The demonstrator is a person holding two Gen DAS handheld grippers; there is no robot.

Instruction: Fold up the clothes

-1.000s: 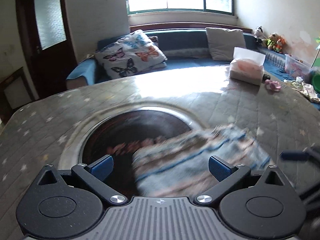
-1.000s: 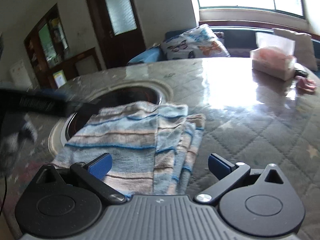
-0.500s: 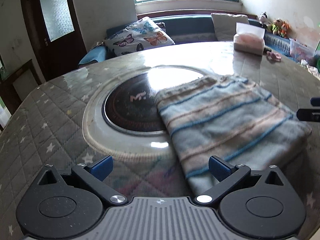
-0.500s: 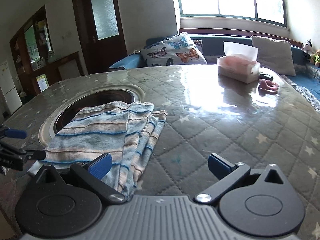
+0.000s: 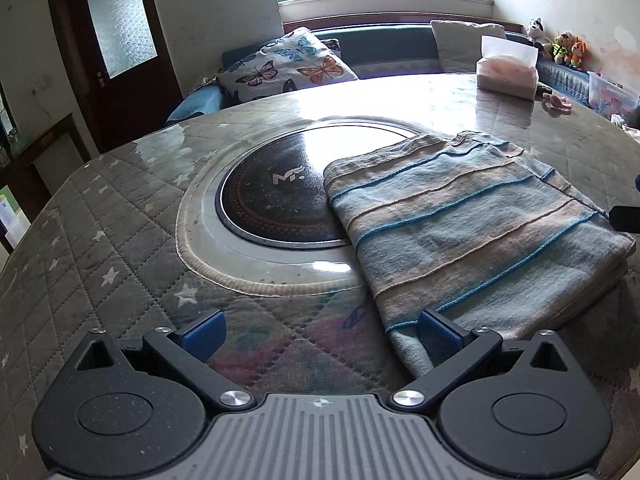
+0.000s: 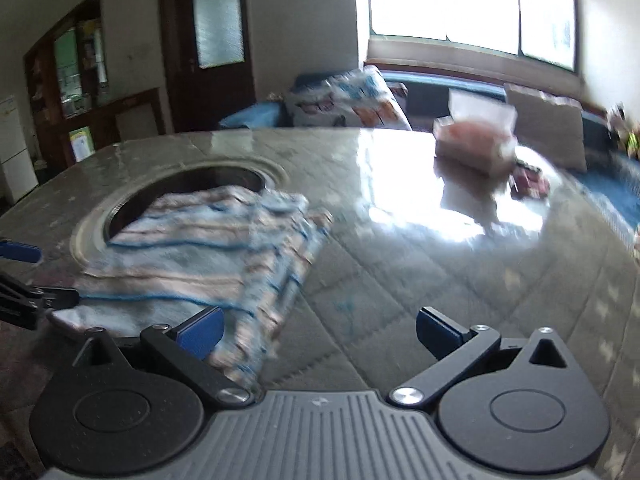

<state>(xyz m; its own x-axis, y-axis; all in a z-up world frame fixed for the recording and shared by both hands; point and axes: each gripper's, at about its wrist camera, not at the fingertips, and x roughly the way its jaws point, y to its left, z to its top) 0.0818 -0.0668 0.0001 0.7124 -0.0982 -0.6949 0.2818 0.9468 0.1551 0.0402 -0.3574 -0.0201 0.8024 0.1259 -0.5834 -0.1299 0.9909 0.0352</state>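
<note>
A folded blue and beige striped cloth lies flat on the quilted round table, partly over the round black cooktop. My left gripper is open and empty just before the cloth's near left corner. In the right wrist view the cloth is blurred and lies to the left. My right gripper is open and empty at the cloth's near right edge. The left gripper's fingers show at the left edge there. The right gripper's tip shows at the right edge of the left wrist view.
A pink tissue box stands at the far right of the table, with a small pink item beside it. A sofa with a butterfly cushion lies behind the table. A dark door is at the back left.
Both grippers have pulled back from the cloth and stay open. The left view has drawn away and steadied. The right view is now blurred from motion. The cloth lies folded as before.
</note>
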